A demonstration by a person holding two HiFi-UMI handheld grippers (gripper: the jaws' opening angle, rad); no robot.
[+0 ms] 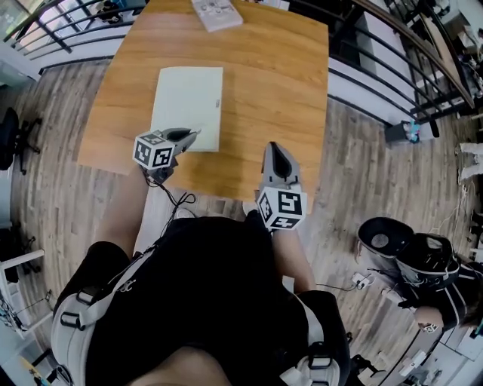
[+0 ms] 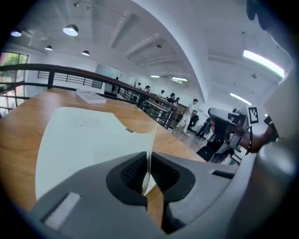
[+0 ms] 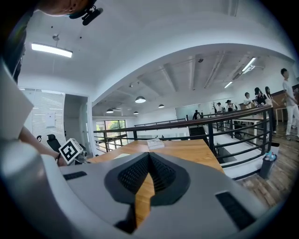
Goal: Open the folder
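My left gripper [image 1: 190,135] is clamped on the folder [image 1: 189,102], which lies pale green on the left half of the table [image 1: 279,75]. From the head view the gripper covers the folder's near right corner, so the bite itself is hidden there and the folder looks flat. The left gripper view shows it better: the cover [image 2: 88,140] curves up off the wood and its edge runs as a thin line straight into the ribbed pads [image 2: 133,170], which press it from both sides. What lies under the lifted cover I cannot make out; the gripper's own body blocks the near part. A small dark mark sits on the cover's far edge, too small to tell what it is.

My right gripper [image 1: 273,148] hovers over the near right part of the table, well apart from the folder. Its jaws are clenched on nothing: in the right gripper view the tips meet, and only bare wood shows through the slit below them.

A white booklet [image 1: 216,13] lies at the far edge, cut off by the top of the head view. My torso hides the near rim of the table. A railing [image 3: 224,122] runs behind the table, with people beyond it too small to describe.
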